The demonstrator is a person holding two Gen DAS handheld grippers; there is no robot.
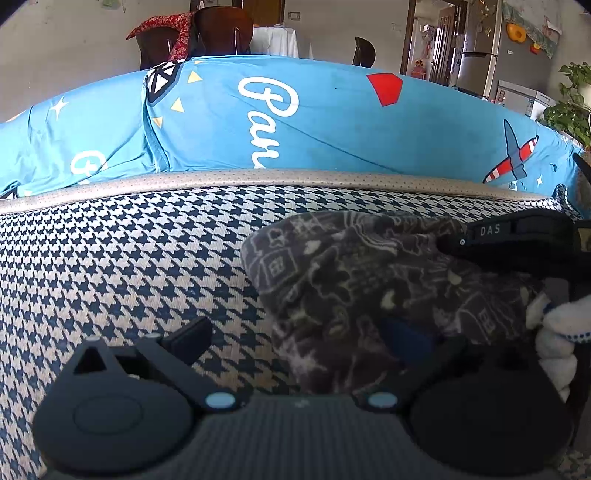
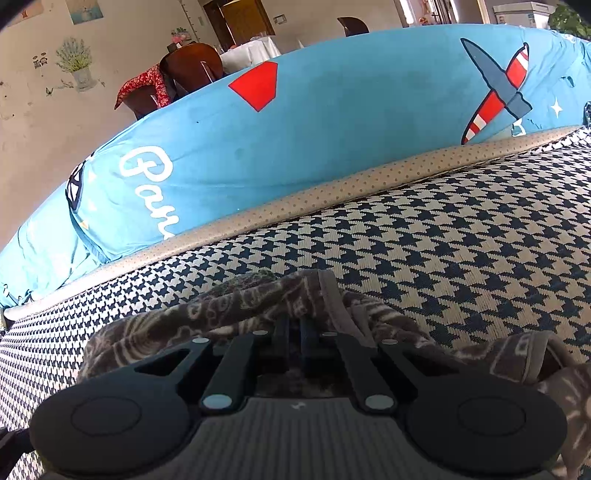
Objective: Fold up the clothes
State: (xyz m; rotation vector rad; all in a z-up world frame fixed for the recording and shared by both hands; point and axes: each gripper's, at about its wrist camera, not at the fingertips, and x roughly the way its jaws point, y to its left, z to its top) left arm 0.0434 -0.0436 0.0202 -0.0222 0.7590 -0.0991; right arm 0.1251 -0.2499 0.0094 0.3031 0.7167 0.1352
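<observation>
From the left wrist camera I see my left claw (image 1: 314,339) spread wide and released. Its left finger (image 1: 190,338) shows at 7 o'clock over the houndstooth sofa seat (image 1: 129,266). The other finger is hidden under or behind the cloth, so I cannot tell whether it touches it. The dark grey patterned garment (image 1: 351,280) lies bunched on the seat from the middle toward 4 o'clock, right in front of the claw. At 3 o'clock the right claw's black body (image 1: 524,236), marked "DAS", rests against the garment's far edge, with a white-gloved hand (image 1: 557,332) just below it at 4 o'clock. Behind the seat runs a beige piped edge, then a blue printed cover (image 1: 332,122) across the backrest from 9 to 3 o'clock. Brown chairs (image 1: 221,33) stand at 12 o'clock and a green plant (image 1: 572,107) at 2 o'clock.

From the right wrist camera my right claw (image 2: 295,343) is clenched, its two fingers (image 2: 282,332) drawn together at centre and pinching a raised fold of the garment (image 2: 229,306). The cloth drapes over the fingertips and trails to 8 o'clock and 4 o'clock on the sofa seat (image 2: 461,240). The blue cover (image 2: 314,129) fills the upper half, and a chair (image 2: 192,62) sits at 11 o'clock.
</observation>
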